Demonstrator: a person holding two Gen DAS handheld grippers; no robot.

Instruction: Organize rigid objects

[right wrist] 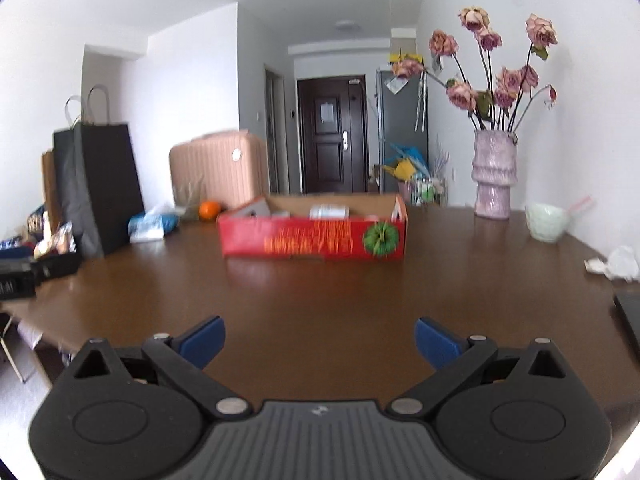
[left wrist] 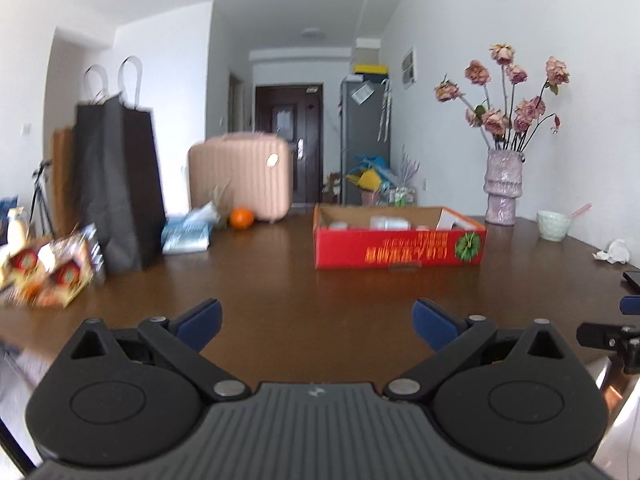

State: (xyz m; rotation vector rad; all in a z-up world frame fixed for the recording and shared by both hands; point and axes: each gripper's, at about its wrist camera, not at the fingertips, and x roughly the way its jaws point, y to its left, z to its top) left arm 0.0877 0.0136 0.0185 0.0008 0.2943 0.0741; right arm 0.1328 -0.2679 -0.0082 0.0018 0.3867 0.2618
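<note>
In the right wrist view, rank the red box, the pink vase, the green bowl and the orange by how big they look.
1. red box, clearly largest.
2. pink vase, without its flowers.
3. green bowl.
4. orange, smallest, though it sits farther back than the bowl, which shrinks it.

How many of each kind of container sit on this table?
Red cardboard box: 1
Pink vase: 1
Pale green bowl: 1
Black paper bag: 1
Total: 4
</note>
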